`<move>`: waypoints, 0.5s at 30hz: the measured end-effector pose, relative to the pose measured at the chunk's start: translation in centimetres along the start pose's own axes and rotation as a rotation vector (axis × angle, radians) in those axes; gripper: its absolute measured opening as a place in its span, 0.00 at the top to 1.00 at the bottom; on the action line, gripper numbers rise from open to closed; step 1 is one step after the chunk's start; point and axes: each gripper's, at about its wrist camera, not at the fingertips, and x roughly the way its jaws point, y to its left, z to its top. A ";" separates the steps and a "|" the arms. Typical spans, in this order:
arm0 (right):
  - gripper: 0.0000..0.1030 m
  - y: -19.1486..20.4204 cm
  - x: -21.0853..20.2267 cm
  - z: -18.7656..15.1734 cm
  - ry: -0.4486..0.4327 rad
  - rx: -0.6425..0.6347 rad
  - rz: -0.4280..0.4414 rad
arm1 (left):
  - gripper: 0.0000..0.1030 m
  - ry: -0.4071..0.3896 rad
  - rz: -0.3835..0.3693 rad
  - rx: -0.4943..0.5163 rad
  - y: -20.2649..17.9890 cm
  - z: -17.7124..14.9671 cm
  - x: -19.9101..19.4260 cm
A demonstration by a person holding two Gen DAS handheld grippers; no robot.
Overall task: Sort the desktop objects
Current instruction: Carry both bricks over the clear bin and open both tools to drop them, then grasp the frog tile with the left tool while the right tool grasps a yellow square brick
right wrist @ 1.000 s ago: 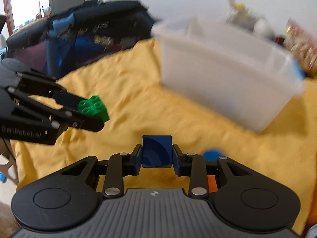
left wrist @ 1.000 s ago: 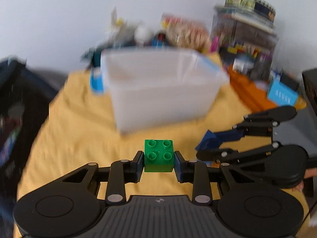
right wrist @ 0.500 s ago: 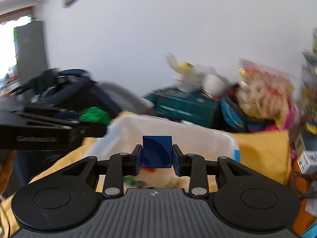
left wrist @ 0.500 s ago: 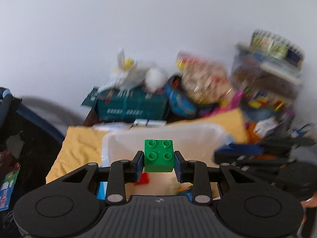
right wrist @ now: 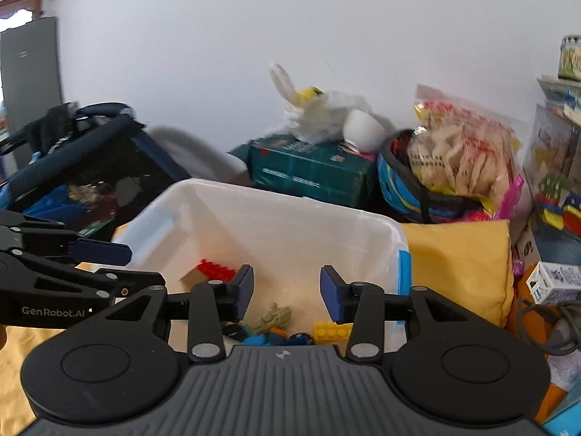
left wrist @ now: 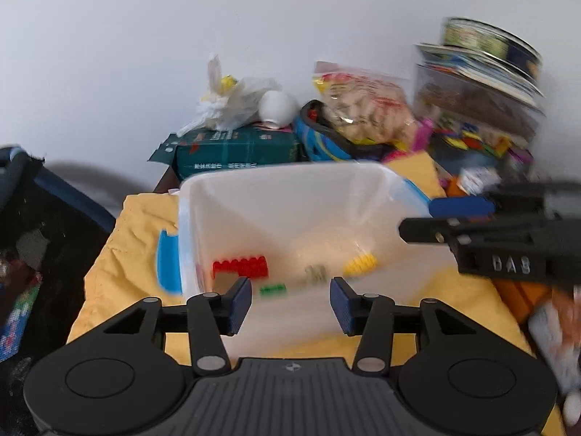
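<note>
Both tongs, left (left wrist: 290,303) and right (right wrist: 287,292), have just been opening, empty, above the white bin (left wrist: 290,196); bricks lie below.

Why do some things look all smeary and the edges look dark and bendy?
Left wrist view: the other gripper at right and the bricks in the white bin are smeared by motion, and the corners go dark from the round fisheye lens. Right wrist view: sharper in the middle, the snack bag is fairly crisp, but the dark bag at left is soft and bowed.
</note>
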 end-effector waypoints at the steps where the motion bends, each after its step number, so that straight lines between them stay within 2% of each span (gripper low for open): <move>1: 0.56 0.2 -0.8 -0.4 -0.008 -0.013 0.012 | 0.50 0.008 -0.022 0.020 -0.8 -1.2 -0.6; 5: 0.56 1.7 -3.5 -3.2 -0.004 -0.093 0.055 | 0.50 0.052 -0.083 0.134 -4.6 -7.0 -3.2; 8: 0.56 2.8 -4.8 -6.2 0.040 -0.151 0.069 | 0.50 0.119 -0.122 0.243 -7.7 -11.6 -4.2; 12: 0.56 3.5 -5.5 -10.1 0.141 -0.141 0.096 | 0.50 0.189 -0.230 0.232 -9.8 -14.8 -5.1; 15: 0.56 3.5 -6.3 -12.1 0.181 -0.147 0.103 | 0.59 0.232 -0.270 0.210 -10.8 -15.4 -4.6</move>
